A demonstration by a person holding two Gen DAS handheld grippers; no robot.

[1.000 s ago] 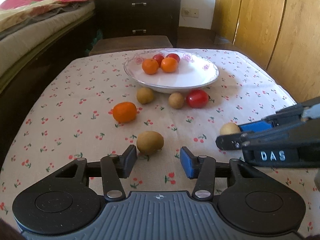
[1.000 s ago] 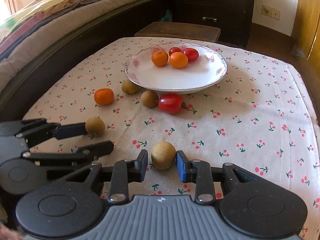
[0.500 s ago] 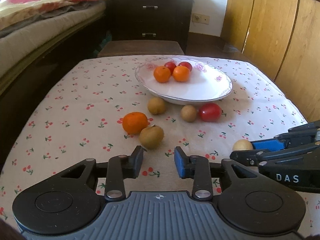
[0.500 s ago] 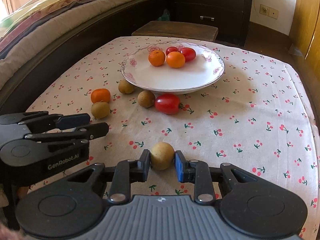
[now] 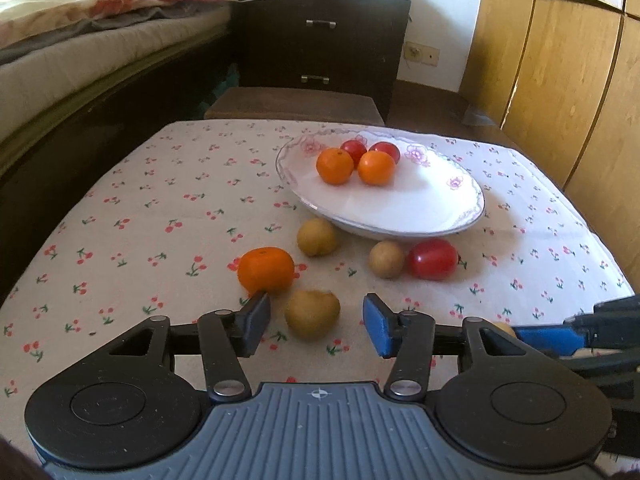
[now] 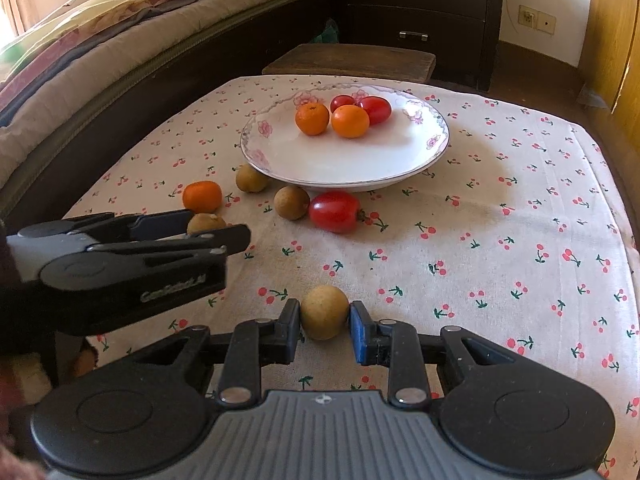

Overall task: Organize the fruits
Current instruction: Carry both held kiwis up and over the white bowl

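A white floral plate holds two oranges and two tomatoes at the table's far side; it also shows in the right wrist view. My left gripper is open, with a tan round fruit lying on the cloth between its fingers. An orange lies just beyond the left finger. My right gripper is shut on another tan round fruit, low over the cloth. Two more tan fruits and a tomato lie in front of the plate.
The table has a cherry-print cloth. A bed runs along the left, a dark dresser and wooden stool stand behind, wooden wardrobe doors on the right. The left gripper's body crosses the right wrist view.
The left gripper moved forward toward the plate and opened wider around the tan fruit. The right gripper closed on its tan fruit and held it.
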